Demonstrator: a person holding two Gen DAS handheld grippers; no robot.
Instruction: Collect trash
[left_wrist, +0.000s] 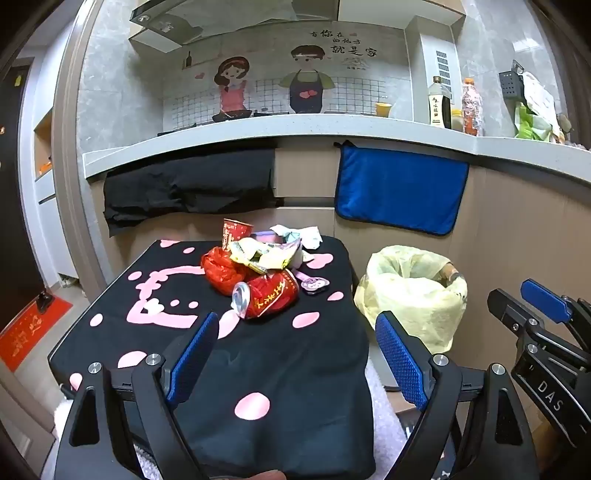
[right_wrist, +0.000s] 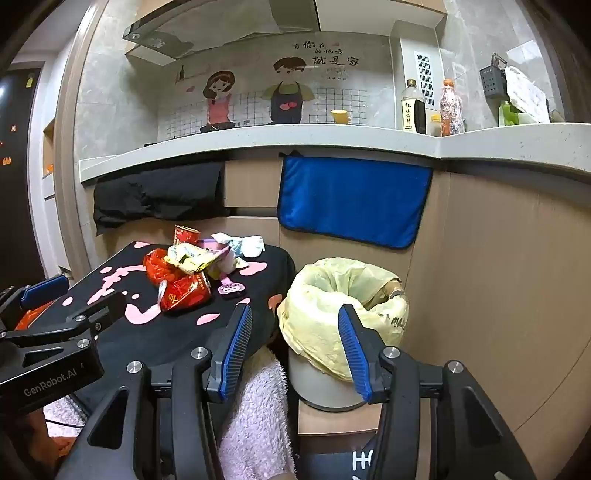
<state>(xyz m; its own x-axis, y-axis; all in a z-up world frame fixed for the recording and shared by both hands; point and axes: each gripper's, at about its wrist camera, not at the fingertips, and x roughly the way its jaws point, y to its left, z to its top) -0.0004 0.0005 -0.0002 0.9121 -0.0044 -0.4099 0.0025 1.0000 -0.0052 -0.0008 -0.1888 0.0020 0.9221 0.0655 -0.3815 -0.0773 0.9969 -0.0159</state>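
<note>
Trash (left_wrist: 258, 269) sits heaped at the far middle of a small counter (left_wrist: 303, 369) draped in black cloth with pink shapes. Nearest in the heap is a dented red can (left_wrist: 266, 299) lying on its side, its silver top turned toward 8 o'clock; a crumpled red wrapper (left_wrist: 218, 271) touches it at 10 o'clock, yellowish snack bags (left_wrist: 262, 256) lie across the heap just beyond, a red paper cup (left_wrist: 234, 229) stands upright at the back left, and white crumpled paper (left_wrist: 299, 236) lies at the back right. A small purple-and-white packet (left_wrist: 314, 284) rests flat just at 3 o'clock of the can. Beside the counter at 3 o'clock stands a grey bin (right_wrist: 321, 384) lined with a pale yellow bag (right_wrist: 332, 295), mouth open. The left gripper (left_wrist: 295, 354) hovers over the near half of the cloth with its blue pads spread wide, nothing between them and well short of the can. The right gripper (right_wrist: 295, 350) is partly spread, holds nothing, and points at the bin, whose yellow liner shows between its fingers without contact that I can make out. Behind, a blue towel (left_wrist: 399, 192) and a black cloth (left_wrist: 184, 184) hang below a grey kitchen ledge (left_wrist: 258, 136) carrying bottles (left_wrist: 439, 103) and a yellow cup (left_wrist: 383, 109).
</note>
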